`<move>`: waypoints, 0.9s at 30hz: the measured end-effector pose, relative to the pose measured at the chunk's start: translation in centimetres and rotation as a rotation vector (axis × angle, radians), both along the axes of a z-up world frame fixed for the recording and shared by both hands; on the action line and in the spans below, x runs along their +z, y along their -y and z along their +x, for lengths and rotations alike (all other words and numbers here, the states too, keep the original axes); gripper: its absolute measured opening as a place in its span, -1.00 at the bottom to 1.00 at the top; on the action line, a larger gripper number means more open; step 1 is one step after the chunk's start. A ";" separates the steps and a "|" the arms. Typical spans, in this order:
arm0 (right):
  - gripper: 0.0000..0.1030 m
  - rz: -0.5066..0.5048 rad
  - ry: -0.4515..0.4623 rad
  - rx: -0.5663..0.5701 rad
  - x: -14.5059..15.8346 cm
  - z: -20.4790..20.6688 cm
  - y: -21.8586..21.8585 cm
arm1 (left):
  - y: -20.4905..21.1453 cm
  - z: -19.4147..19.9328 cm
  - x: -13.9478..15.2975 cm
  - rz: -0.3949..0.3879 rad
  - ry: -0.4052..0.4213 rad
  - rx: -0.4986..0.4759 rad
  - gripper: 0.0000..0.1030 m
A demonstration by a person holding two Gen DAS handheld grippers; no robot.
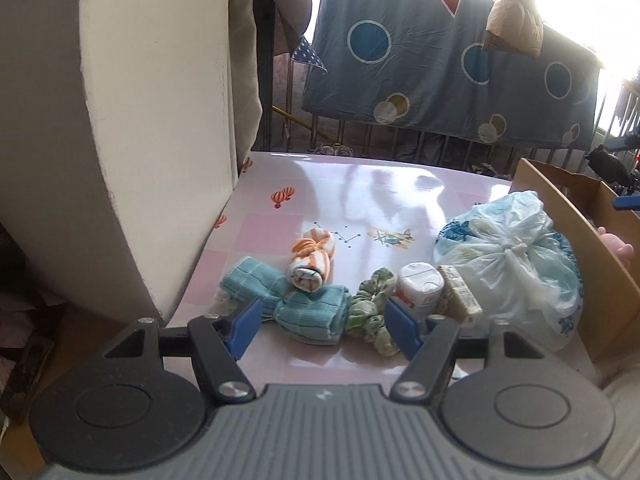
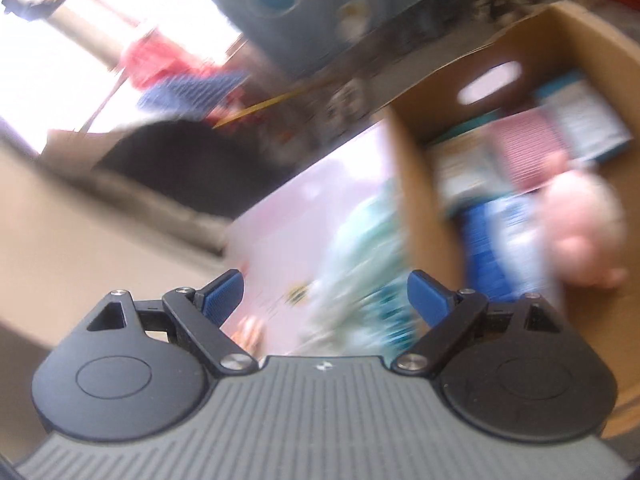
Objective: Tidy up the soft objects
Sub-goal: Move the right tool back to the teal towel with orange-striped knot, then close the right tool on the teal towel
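Centrally: ribbed teal towel [image 1: 292, 306], crinkled green scrunchie [image 1: 370, 308].

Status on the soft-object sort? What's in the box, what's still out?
Done: a pink plush already lies in the cardboard box among blurred items. In hand: nothing; left gripper and right gripper are open. Left: teal towel, orange striped cloth, green scrunchie and plastic bag on the table.
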State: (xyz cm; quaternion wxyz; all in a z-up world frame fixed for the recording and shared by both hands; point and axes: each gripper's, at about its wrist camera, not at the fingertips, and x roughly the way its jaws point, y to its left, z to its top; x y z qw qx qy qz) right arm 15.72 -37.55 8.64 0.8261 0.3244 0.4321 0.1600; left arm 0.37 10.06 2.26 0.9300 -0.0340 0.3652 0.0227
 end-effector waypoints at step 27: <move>0.18 -0.334 -0.150 0.850 -12.6 7.4 -37.1 | -3.9 8.0 -8.1 -0.258 -0.280 0.028 0.12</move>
